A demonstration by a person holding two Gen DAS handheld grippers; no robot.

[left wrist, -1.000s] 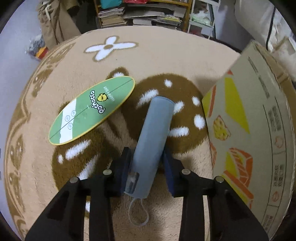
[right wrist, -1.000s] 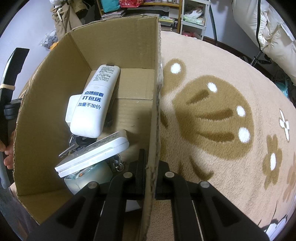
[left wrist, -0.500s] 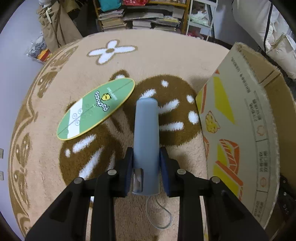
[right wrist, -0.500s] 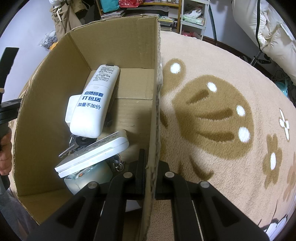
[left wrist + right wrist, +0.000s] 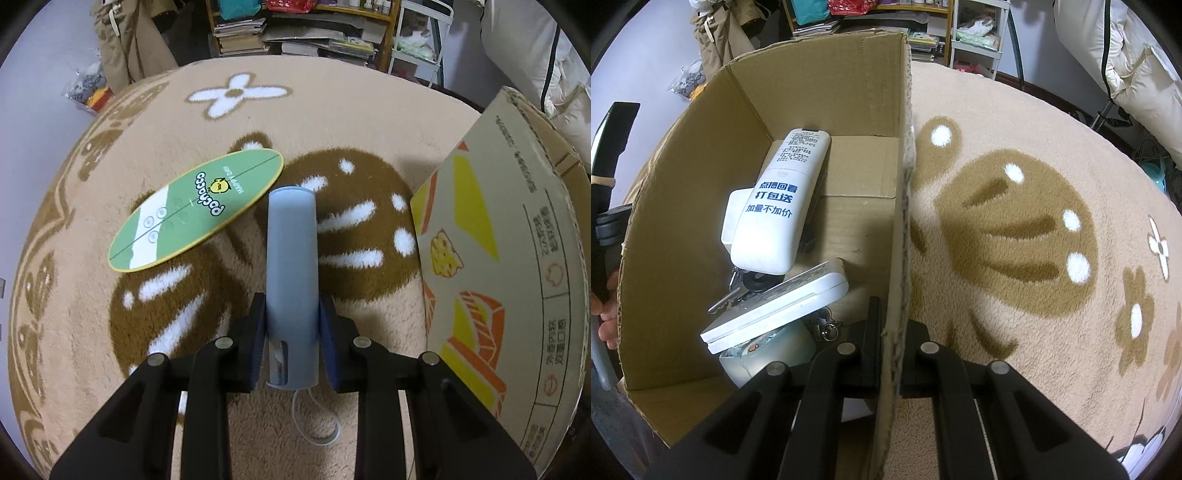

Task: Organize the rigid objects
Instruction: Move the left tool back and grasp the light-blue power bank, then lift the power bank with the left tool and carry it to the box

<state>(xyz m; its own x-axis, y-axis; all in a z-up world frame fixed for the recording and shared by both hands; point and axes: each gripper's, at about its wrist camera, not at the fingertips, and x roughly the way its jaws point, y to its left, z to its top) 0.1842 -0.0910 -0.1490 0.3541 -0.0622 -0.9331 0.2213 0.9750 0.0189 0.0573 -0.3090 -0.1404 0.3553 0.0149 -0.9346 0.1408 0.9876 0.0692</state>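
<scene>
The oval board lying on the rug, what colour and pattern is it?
Green with a white band and yellow rim, the oval board carries a yellow chick logo; clearest in the left wrist view.

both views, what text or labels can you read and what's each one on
"pochacco" and a small "HAPPY DAY": green oval board, seen upside down.
"点播回看 / 打包送 / 加量不加价": white remote in the cardboard box.
Fine print near that remote's top: too small to read.
Vertical print and round marks on the box's outer wall: too distorted to read.
</scene>
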